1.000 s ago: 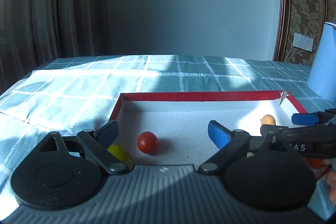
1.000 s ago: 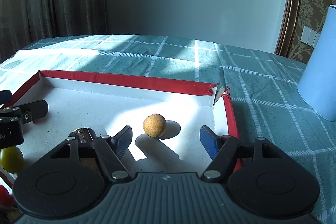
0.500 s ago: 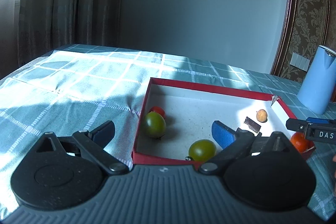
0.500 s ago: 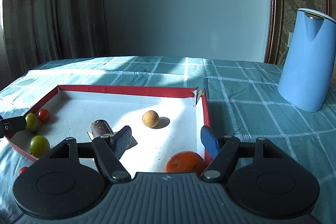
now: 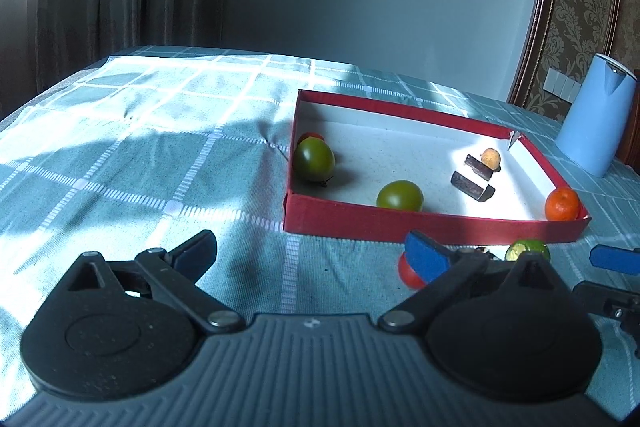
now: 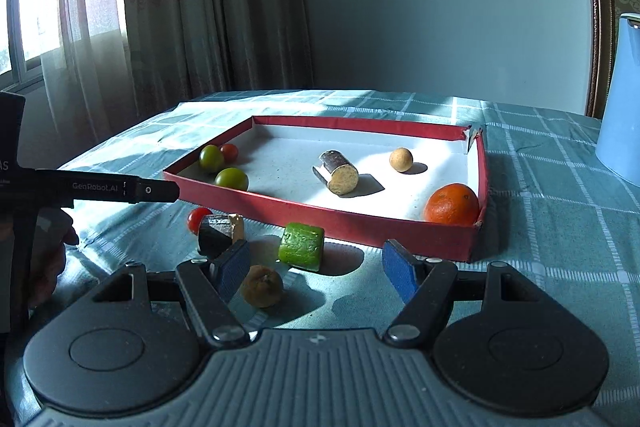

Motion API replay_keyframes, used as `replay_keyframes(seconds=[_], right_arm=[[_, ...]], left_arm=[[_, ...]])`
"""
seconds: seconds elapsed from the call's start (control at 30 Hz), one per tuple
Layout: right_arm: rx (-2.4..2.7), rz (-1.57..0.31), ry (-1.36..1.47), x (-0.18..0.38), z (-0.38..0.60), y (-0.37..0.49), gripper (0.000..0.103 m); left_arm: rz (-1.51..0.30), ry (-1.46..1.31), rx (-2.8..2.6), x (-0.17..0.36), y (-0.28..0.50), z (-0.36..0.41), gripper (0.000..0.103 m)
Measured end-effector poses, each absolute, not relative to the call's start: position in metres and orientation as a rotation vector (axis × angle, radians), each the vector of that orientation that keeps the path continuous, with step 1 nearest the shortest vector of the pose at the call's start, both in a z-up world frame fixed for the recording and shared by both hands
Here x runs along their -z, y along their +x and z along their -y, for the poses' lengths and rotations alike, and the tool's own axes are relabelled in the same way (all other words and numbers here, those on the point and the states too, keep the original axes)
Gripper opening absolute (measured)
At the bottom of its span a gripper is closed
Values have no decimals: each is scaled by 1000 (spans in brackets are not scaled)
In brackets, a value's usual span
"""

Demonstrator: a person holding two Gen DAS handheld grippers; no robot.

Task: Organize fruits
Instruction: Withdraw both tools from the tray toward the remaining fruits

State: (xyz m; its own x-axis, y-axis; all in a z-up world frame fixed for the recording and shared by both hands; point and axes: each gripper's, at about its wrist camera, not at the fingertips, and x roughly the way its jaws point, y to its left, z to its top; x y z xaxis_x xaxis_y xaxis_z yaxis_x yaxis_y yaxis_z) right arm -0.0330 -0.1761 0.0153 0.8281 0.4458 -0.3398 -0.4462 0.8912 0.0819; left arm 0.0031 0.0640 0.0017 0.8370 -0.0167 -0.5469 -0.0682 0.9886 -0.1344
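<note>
Grippers pulled back from the tray

Fruit that filled my views a second ago now sits farther off: both grippers have backed out of the red tray [image 6: 478, 187]. My left gripper [image 5: 316, 255] and right gripper [image 6: 316, 267] are spread wide, holding nothing. The orange [image 6: 451, 203] rests in the tray's near corner; the green chunk [image 6: 301, 246] lies outside it.

A teal cloth with a white grid pattern [image 6: 552, 195] covers the counter. The shallow cardboard tray [image 6: 360, 217] is red outside and white inside. In it lie two green round tomatoes [image 6: 231, 179], a small red cherry tomato [image 6: 229, 152], a round orange tangerine [image 6: 451, 204] and a tan ball-shaped fruit [image 6: 401, 159]. The right hand-held gripper [image 6: 316, 269] is black with blue pads. The tall plastic kettle [image 5: 594, 115] is light blue.
</note>
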Motion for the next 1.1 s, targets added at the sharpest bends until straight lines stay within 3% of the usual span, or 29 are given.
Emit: replay_keyframes(seconds=[0.93, 1.1], right_arm=[[-437, -453, -116, -2, 145, -16, 72], [-442, -450, -125, -3, 143, -16, 67]], left_arm=[[-619, -5, 138, 8, 13, -26, 103], [-657, -45, 103, 11, 28, -34, 101]])
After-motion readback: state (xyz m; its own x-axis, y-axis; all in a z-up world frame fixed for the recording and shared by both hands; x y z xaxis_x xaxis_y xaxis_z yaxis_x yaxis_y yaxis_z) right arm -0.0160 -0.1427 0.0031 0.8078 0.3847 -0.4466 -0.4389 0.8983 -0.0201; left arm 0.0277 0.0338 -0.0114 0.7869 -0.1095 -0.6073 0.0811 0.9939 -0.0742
